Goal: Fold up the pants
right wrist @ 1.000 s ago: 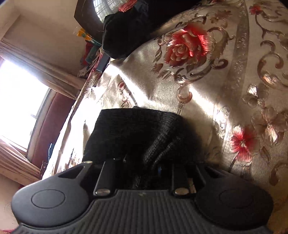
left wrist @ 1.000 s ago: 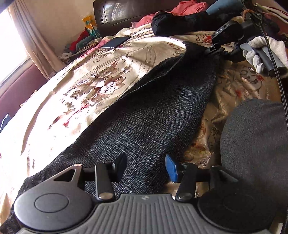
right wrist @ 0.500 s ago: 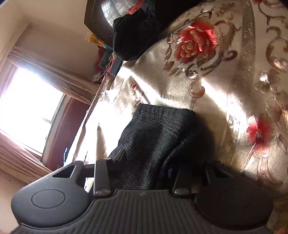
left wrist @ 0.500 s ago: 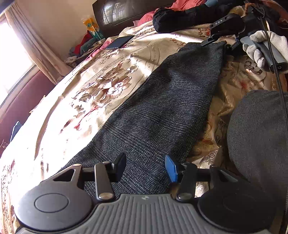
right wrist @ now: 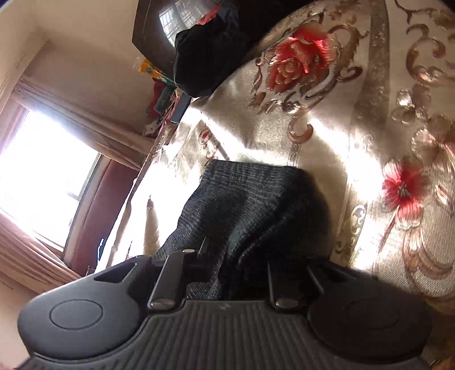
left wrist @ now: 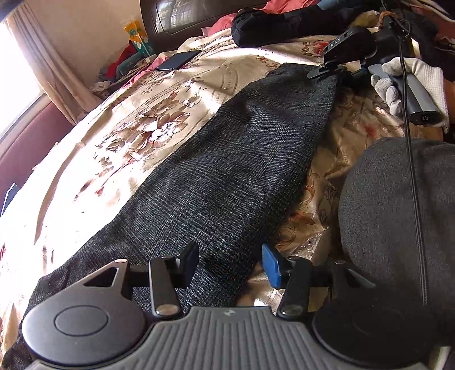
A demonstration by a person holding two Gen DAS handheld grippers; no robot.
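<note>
Left jaws: standing well apart on the left gripper [left wrist: 230, 260], holding nothing; one dark finger is hanging over the pants [left wrist: 227, 176], while the blue-padded finger is sitting just off the cloth's near edge, over the bedspread [left wrist: 93, 176].
Right jaws: the right gripper [right wrist: 236, 264] is sitting with cloth bunched between its fingers at the far end of the pants [right wrist: 244, 205]; its right finger is lying in shadow, so whether the jaws are actually pinching the cloth I cannot tell. From the left wrist view, the same gripper [left wrist: 330, 69] is touching the hem corner.
Right hand: a white-gloved hand [left wrist: 412, 82] is gripping the tool's handle, with a black cable [left wrist: 412, 182] running down from it.
Pants, look: dark charcoal weave with a faint check pattern, showing as one long, tapering band, mostly flat and smooth.
Pants, place: stretching diagonally across the bed, from beneath the left gripper up to the right gripper, near the bed's right-hand side.
Far end: lifting slightly and creasing where the right gripper meets it.
Bedspread: shining gold satin with red roses and scrollwork.
Background: a black bundle [left wrist: 273, 25] is lying near the headboard [left wrist: 182, 17], and a dark phone [left wrist: 177, 60] is resting on the bedspread.
</note>
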